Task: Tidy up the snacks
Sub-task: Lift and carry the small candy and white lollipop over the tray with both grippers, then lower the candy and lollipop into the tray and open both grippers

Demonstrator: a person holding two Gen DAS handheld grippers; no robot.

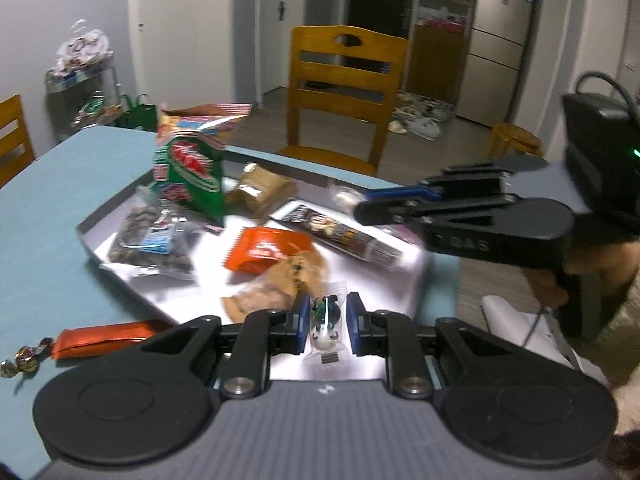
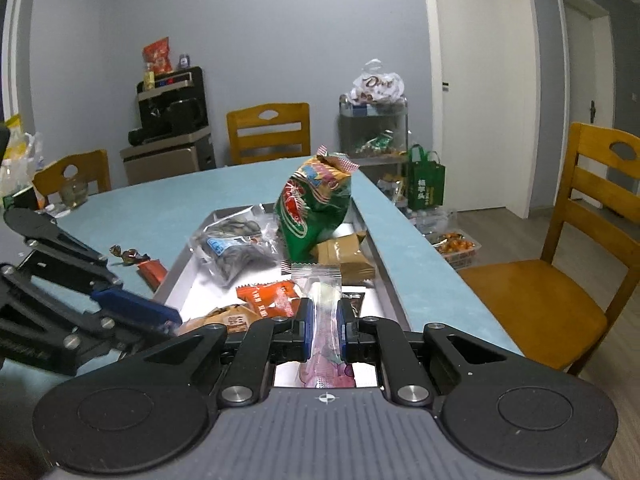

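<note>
Left gripper (image 1: pixel 328 326) pinching a small clear-wrapped candy (image 1: pixel 327 328) between its blue pads, above the near edge of the tray (image 1: pixel 94 216); right gripper (image 2: pixel 323 330) clamped on a long pink-and-white wrapped snack (image 2: pixel 320 308) over the same tray; green bag (image 2: pixel 316 212) upright at the tray's far end; orange packet (image 1: pixel 266 250) lying flat mid-tray; red bar (image 1: pixel 100 338) on the blue table (image 1: pixel 48 200), beside the tray.
</note>
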